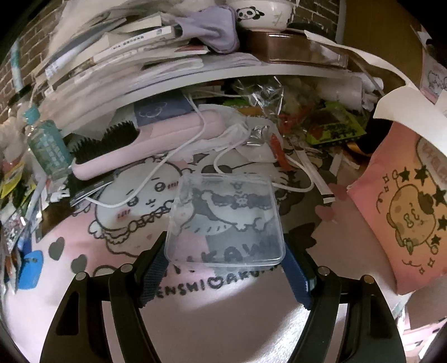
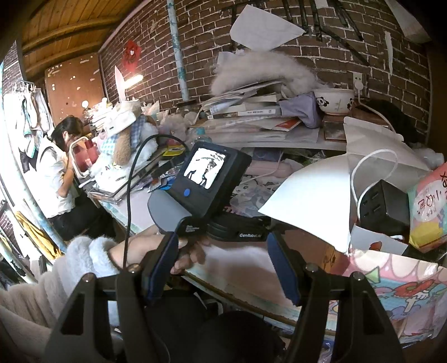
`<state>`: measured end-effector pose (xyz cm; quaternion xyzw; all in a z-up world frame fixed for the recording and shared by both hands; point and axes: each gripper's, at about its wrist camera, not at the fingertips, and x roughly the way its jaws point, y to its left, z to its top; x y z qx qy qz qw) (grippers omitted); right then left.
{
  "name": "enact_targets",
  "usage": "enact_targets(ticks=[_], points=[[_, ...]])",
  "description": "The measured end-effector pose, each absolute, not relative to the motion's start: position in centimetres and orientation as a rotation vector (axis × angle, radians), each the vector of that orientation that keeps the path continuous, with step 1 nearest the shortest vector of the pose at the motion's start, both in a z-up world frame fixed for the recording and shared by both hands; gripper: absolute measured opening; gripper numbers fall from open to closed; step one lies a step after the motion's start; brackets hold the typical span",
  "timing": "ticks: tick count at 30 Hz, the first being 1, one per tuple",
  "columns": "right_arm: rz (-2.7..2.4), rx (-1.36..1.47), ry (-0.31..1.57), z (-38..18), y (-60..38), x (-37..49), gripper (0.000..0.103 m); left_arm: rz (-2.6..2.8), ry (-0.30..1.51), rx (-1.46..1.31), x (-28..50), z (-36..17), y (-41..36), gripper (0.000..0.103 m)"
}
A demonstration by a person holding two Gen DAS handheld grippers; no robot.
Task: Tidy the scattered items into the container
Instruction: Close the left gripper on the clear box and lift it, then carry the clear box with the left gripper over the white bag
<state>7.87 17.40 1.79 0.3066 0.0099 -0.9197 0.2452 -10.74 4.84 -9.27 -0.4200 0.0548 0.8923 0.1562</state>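
A clear plastic case (image 1: 226,217) lies flat on the pink cartoon desk mat (image 1: 92,279). My left gripper (image 1: 225,265) is shut on its near edge, one blue pad on each side. A pink cartoon-printed box (image 1: 402,220) stands to the right of the case. In the right wrist view my right gripper (image 2: 223,268) hangs open with nothing between its pads. Behind it, a hand (image 2: 156,251) in a fluffy white sleeve holds the left gripper's body (image 2: 206,178). A colourful cartoon-printed container (image 2: 405,284) shows at the lower right.
Behind the case lie a pink hairbrush (image 1: 134,145), white cables (image 1: 156,173), a teal bottle (image 1: 47,145) and snack wrappers (image 1: 332,125). A shelf above carries books (image 1: 134,42) and a panda bowl (image 1: 262,14). A person (image 2: 58,167) sits at the far left.
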Motion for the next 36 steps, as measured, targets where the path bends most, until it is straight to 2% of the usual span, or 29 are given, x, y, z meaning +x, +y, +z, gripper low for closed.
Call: enact_targets(ticks=[9, 20, 27, 36], points=[[-2.500, 0.846, 0.021, 1.3, 17.2, 7.7, 0.064, 2.602, 0.171, -1.133, -9.3, -6.9, 3.1, 0.072], [-2.489, 0.850, 0.035, 1.1, 17.0, 8.1, 0.064, 2.628, 0.178, -0.953, -6.6, -0.4, 2.4, 0.072], [-2.495, 0.864, 0.041, 0.5, 17.7, 8.5, 0.064, 2.566, 0.226, -0.860, -4.7, 3.5, 4.8, 0.072], [-2.523, 0.859, 0.025, 0.7, 19.2, 9.0, 0.064, 2.425, 0.293, -0.808, -3.2, 6.0, 9.6, 0.072]])
